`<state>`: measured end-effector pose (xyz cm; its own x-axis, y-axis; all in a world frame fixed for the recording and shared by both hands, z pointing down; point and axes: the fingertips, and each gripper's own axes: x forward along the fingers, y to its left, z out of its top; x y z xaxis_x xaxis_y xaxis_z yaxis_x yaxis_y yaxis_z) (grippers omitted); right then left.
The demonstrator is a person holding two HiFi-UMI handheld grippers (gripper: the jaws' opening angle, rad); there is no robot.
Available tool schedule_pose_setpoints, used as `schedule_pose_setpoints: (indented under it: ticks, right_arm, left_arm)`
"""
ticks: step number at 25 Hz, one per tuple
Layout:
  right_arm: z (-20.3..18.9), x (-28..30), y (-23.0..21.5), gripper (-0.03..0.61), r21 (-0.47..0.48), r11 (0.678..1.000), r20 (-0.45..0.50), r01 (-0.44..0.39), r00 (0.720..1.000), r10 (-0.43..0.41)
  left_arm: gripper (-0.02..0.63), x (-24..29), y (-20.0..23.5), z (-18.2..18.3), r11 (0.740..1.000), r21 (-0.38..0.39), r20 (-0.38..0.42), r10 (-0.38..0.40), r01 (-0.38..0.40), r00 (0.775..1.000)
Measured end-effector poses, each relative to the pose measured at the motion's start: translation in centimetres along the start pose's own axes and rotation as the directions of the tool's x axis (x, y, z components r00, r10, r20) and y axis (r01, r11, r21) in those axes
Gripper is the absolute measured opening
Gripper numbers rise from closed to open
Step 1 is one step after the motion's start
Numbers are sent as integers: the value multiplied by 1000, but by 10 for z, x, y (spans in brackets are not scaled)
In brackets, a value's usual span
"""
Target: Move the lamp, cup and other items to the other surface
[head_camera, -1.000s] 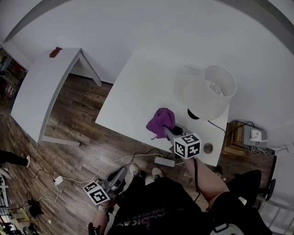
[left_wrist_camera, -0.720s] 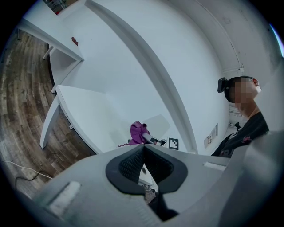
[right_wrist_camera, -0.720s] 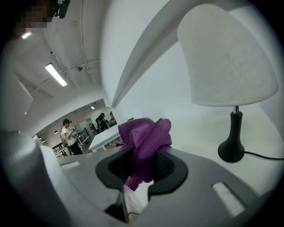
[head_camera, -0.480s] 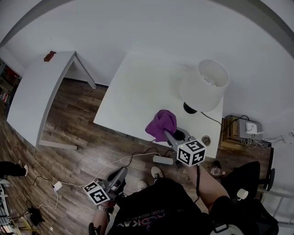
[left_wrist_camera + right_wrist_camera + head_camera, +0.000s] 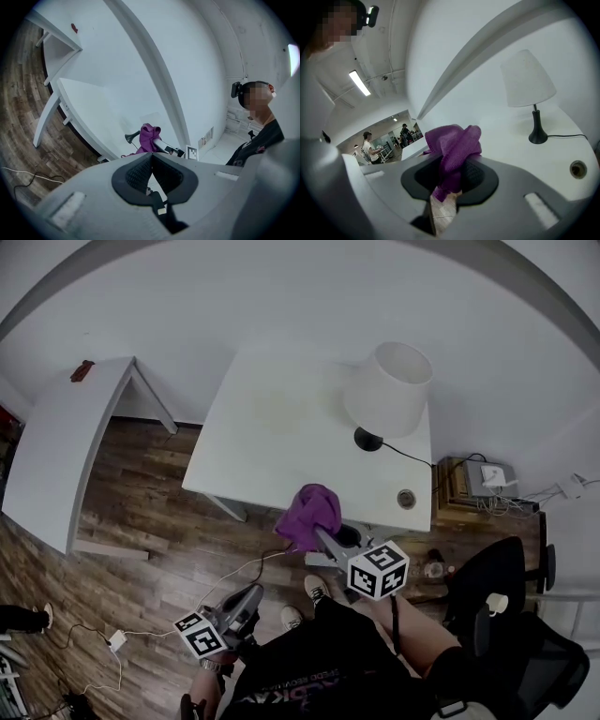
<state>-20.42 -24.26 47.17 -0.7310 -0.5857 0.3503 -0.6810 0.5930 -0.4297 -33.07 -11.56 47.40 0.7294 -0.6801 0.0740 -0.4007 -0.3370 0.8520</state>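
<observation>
At the near edge of a white rectangular table [image 5: 272, 427], the right gripper [image 5: 317, 532] tilts slightly down, jaws clamped on a crumpled purple cloth [image 5: 307, 510]. The left gripper [image 5: 254, 592] points level, jaws pressed together, empty. A white-shaded black-based lamp [image 5: 387, 390] stands on the table; dark wood planks cover the floor [image 5: 141, 521].

The cloth [image 5: 457, 140] in the right gripper [image 5: 451, 164] is bright purple against that gripper's grey body and its black, finely dotted pads [image 5: 473, 174], and the cube [image 5: 378, 570] on it bears black-and-white square markers. Beyond the gripper, the lamp [image 5: 386, 390] has a white shade over a black stem and foot on a plain white bench [image 5: 272, 427]. The floor [image 5: 159, 512] beneath is dark brown wood in planks.
</observation>
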Motion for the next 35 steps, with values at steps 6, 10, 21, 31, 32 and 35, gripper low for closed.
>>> schedule_pose_setpoints:
  ticks: [6, 10, 21, 31, 32, 35]
  right_arm:
    - [-29, -48, 29, 86, 10, 998, 40, 61, 997, -61]
    - [-53, -90, 30, 86, 46, 989, 72, 140, 987, -143]
    - [-85, -225, 6, 86, 182, 903, 177, 390, 890, -420]
    - [-92, -327, -36, 86, 268, 853, 257, 447, 821, -510]
    - [-93, -339, -42, 86, 273, 850, 261, 450, 816, -516]
    - [-101, -381, -62, 86, 293, 836, 266, 464, 800, -537]
  left_arm:
    - [-3, 1, -17, -41, 994, -6, -117, -108, 108, 987]
    - [-3, 1, -22, -74, 988, -26, -200, -153, 151, 968]
    - [-3, 43, -76, -133, 943, -40, -419, -317, 331, 851]
    - [-3, 96, -130, -187, 923, -17, -504, -341, 386, 793]
    - [-3, 103, -137, -195, 922, -15, -511, -340, 387, 790]
    - [-3, 123, -160, -224, 919, -13, -533, -341, 395, 774]
